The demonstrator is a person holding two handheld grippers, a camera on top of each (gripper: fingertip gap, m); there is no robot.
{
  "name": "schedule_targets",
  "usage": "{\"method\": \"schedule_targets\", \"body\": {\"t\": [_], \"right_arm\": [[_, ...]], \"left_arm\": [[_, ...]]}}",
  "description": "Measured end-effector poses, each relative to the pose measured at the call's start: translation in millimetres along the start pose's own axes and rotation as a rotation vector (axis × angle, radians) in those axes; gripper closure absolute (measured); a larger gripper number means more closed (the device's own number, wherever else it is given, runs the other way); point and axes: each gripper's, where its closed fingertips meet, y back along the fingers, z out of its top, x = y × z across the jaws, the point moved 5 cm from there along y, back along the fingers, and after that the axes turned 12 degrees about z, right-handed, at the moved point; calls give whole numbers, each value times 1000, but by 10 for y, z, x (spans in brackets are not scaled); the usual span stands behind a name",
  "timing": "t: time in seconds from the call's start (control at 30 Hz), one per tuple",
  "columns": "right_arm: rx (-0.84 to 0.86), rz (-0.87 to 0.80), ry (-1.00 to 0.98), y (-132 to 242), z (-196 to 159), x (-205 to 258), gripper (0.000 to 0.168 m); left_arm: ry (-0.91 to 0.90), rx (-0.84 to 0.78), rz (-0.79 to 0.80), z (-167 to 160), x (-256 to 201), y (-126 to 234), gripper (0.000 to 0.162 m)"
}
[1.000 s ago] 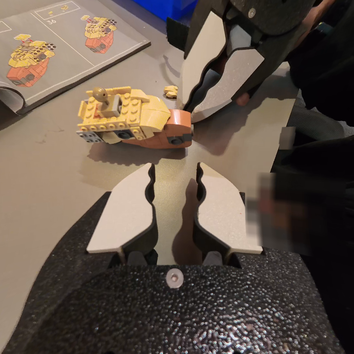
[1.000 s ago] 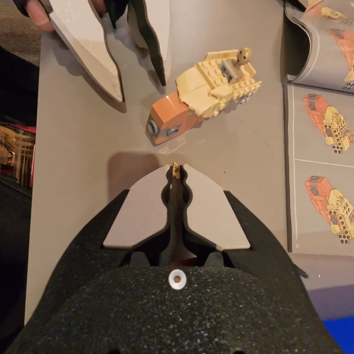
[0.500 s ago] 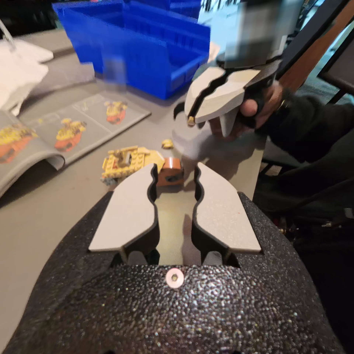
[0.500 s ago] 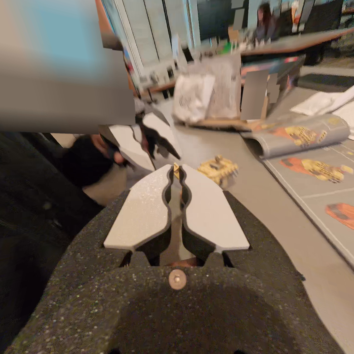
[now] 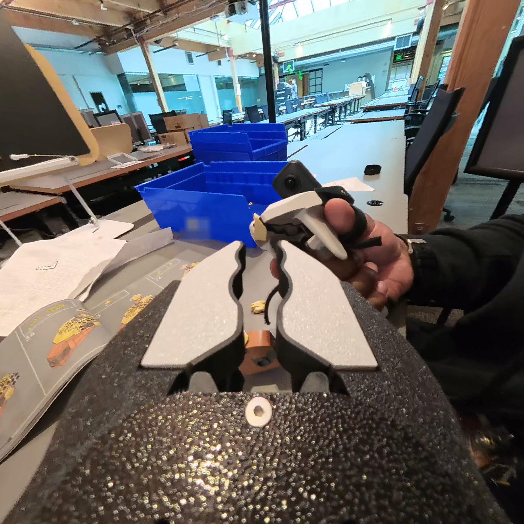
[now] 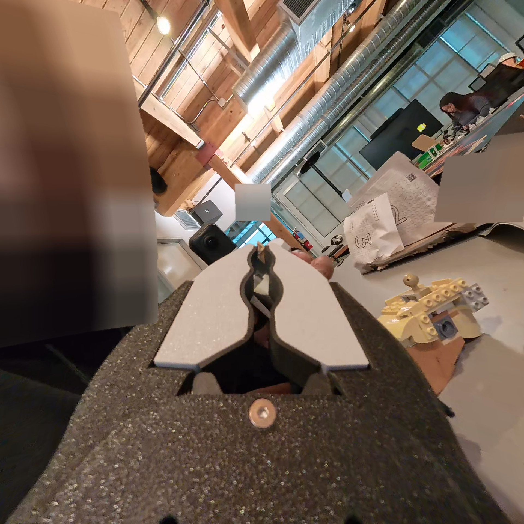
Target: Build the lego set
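**Tan piece pinched above the grey table**

A small tan piece (image 6: 261, 253) is pinched by the right gripper (image 6: 262, 251), raised off the table. The left gripper (image 5: 259, 249) is held spread, empty. The lego model (image 6: 425, 309) is seen at 3 o'clock on the grey table (image 6: 482, 397); an instruction booklet (image 5: 42, 348) and blue bins (image 5: 204, 207) lie beyond, within an open office.

Both tools are lifting away from the surface (image 5: 255, 286) and tilting up toward the room. The right tool (image 6: 262, 249), formerly low beside the lego model (image 6: 425, 314), is now riding raised in front of the left tool (image 5: 259, 251), carrying its small tan piece (image 5: 259, 232) up with it. The model is dropping low in both views, showing only partly between the left tool's parted fingers (image 5: 198, 312).
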Motion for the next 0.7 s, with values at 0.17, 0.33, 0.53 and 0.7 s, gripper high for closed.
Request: {"method": "schedule_targets", "body": {"t": [0.17, 0.33, 0.53, 0.7], "right_arm": [[0, 16, -10, -22, -20, 8, 164], [9, 16, -7, -29, -29, 5, 164], [34, -4, 10, -29, -48, -11, 164], [123, -91, 100, 17, -54, -45, 165]], "left_arm": [[26, -23, -7, 9, -15, -37, 144], [25, -16, -17, -12, -2, -44, 155], [3, 11, -33, -38, 13, -25, 155], [-40, 106, -44, -82, 53, -13, 156]]}}
